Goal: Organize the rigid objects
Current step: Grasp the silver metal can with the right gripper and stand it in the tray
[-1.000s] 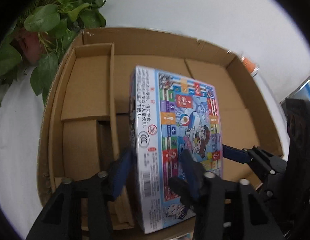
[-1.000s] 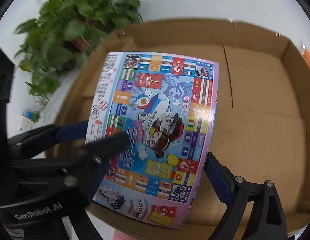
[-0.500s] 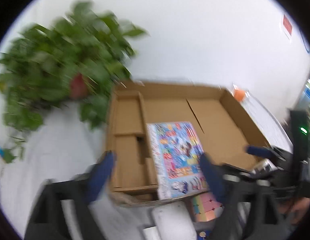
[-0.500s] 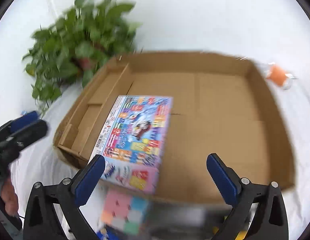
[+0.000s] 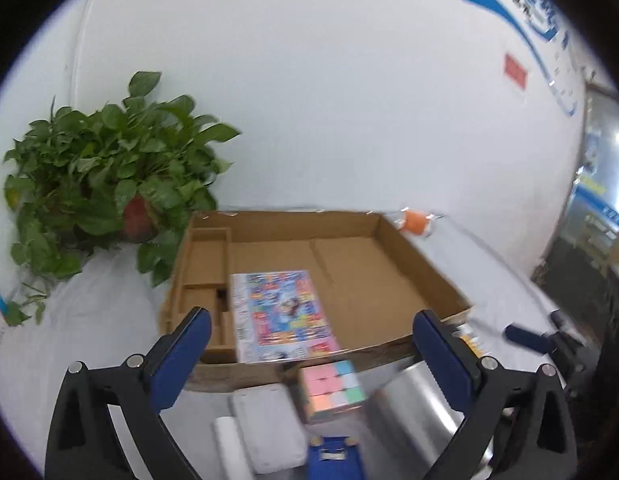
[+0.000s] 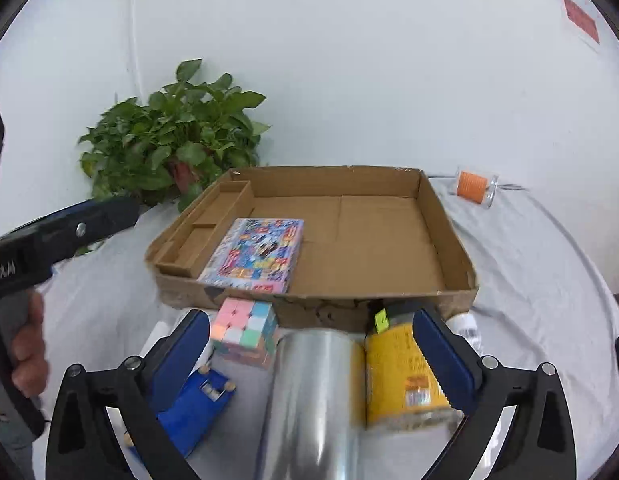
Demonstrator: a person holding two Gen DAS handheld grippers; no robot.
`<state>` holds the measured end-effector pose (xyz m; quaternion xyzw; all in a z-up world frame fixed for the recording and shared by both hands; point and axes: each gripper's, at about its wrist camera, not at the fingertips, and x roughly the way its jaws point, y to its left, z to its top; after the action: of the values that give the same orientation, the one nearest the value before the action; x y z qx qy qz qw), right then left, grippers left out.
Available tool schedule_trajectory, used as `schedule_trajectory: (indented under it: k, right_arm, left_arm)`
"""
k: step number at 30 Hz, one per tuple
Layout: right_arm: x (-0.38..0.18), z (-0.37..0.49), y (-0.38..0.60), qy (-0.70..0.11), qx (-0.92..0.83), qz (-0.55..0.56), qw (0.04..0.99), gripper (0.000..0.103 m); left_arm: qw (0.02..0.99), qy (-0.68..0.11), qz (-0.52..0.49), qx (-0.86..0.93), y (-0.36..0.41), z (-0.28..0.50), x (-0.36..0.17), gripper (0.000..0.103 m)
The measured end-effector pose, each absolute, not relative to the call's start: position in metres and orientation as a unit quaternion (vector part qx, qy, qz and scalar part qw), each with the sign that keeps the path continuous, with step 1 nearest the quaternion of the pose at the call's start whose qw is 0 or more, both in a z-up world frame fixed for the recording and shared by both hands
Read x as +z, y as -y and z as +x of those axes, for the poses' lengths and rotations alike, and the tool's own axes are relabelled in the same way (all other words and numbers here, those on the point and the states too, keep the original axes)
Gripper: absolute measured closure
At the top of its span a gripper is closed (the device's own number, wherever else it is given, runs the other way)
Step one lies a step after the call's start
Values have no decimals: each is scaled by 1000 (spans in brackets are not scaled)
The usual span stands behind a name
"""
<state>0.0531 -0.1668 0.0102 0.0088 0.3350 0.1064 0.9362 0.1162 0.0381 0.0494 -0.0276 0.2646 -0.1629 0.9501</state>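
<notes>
A white wall is backing the grey cloth-covered table (image 6: 529, 264) I'm watching. At far left a leafy green potted plant (image 5: 109, 184) is standing beside the shallow brown cardboard tray (image 5: 425, 276). Inside it, against the divider, the colourful flat board-game box (image 6: 255, 256) is lying flat. My left gripper (image 5: 309, 354) is hovering spread wide, gripping nothing. Below the tray's front wall a pastel puzzle cube (image 6: 245, 330) is sitting beside a shiny silver cylinder (image 6: 313, 400) and a yellow-labelled can (image 6: 401, 376). My right gripper (image 6: 309, 350) is hanging agape, empty, above them.
</notes>
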Motion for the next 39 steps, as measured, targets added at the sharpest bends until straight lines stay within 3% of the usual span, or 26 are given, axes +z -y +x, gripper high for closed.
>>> schedule_trajectory:
  k: [8, 14, 17, 19, 24, 30, 39]
  right_arm:
    - [-10, -4, 203, -377, 144, 67, 913, 1]
    - [-49, -14, 239, -428, 190, 177, 866, 12]
    - [-75, -4, 247, -467, 186, 208, 839, 25]
    - [-91, 4, 244, -494, 181, 216, 822, 30]
    - [-116, 19, 222, -529, 218, 212, 792, 18]
    - [-131, 21, 203, -555, 228, 196, 775, 15]
    - [-69, 6, 200, -504, 250, 142, 814, 16]
  left_arm:
    - [843, -448, -77, -286, 7, 144, 0, 2]
    - [762, -550, -100, -327, 42, 167, -53, 4]
    - [737, -581, -103, -328, 55, 173, -70, 4]
    - [732, -592, -96, -324, 61, 176, -78, 4]
    - [726, -623, -69, -282, 60, 186, -101, 9]
    - [719, -629, -72, -286, 55, 188, -109, 12]
    - [791, -525, -50, -312, 51, 160, -31, 12]
